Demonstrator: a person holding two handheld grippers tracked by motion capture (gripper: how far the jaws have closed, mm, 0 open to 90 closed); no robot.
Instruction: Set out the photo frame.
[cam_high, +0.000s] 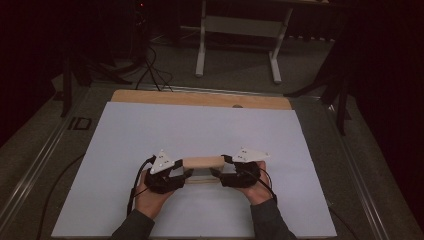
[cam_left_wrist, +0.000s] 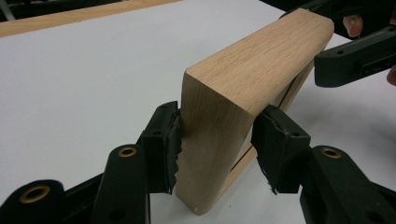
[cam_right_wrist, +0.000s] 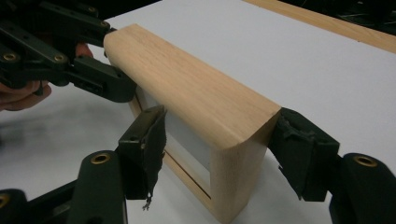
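Wooden frame (cam_high: 202, 162) on white sheet (cam_high: 150, 130), lower edge partly hidden | left gripper (cam_left_wrist: 215, 140) clamps one end | right gripper (cam_right_wrist: 219, 144) spread wide, near pad clear of other end.

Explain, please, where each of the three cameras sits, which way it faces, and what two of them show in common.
High view: above the person's side, facing forward and down on the white table; both forearms, left gripper and right gripper show.
Left gripper view: rides on the left gripper, looking along its jaws at one end of the wooden frame.
Right gripper view: rides on the right gripper, looking at the frame's other end; the far hand's fingers show.
Shared: both gripper views show the wooden frame and the opposite gripper.
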